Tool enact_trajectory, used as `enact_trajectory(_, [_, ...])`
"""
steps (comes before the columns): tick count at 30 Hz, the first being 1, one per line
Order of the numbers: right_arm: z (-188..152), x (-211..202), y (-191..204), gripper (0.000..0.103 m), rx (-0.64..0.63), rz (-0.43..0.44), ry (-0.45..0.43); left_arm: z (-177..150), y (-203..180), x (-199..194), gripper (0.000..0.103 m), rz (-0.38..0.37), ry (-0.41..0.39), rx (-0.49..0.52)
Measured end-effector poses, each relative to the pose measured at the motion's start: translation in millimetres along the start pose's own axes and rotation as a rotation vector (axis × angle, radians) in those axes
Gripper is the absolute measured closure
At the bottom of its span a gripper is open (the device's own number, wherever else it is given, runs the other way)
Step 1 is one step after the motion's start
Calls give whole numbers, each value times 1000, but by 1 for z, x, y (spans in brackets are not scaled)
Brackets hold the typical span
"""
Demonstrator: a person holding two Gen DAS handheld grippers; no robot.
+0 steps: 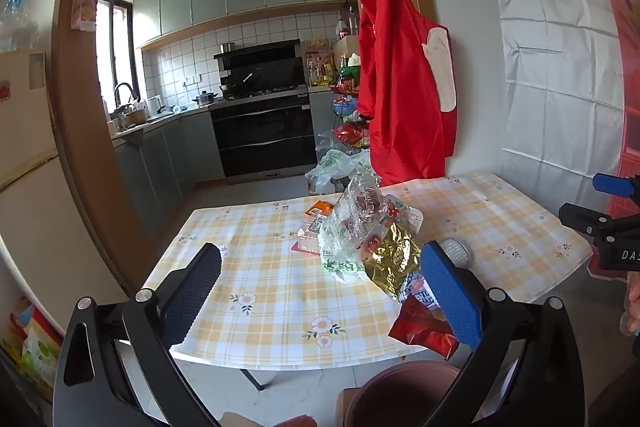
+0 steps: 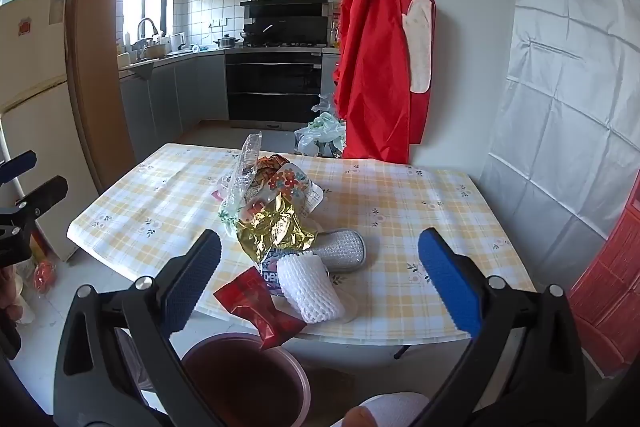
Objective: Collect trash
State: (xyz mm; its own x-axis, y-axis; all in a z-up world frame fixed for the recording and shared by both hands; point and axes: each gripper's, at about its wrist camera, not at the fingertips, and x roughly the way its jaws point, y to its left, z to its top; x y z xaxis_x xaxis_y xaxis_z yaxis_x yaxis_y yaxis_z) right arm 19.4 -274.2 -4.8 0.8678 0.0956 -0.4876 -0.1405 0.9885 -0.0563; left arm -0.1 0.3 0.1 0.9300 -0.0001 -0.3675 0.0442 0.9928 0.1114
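A heap of trash lies on the checked tablecloth: a gold foil wrapper (image 2: 274,229), a clear plastic bag (image 1: 358,215), a red wrapper (image 2: 262,311) hanging over the front edge, a white foam net sleeve (image 2: 310,289) and a silver mesh pad (image 2: 344,247). A brown bin (image 2: 244,379) stands on the floor below the front edge. My left gripper (image 1: 320,291) is open and empty, held in front of the table. My right gripper (image 2: 320,277) is open and empty above the front edge, the sleeve and red wrapper between its jaws in view.
The table (image 1: 256,307) has a yellow plaid cloth. A red apron (image 2: 380,47) hangs on the wall behind it. Plastic bags (image 2: 320,135) lie on the floor beyond the table. A fridge (image 2: 36,131) stands at left. The kitchen lies behind.
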Motion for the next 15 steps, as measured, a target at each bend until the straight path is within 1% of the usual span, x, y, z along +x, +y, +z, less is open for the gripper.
enact_trajectory(15, [-2, 0, -3, 6, 8, 0, 8, 0, 0, -4, 5, 0, 4, 6])
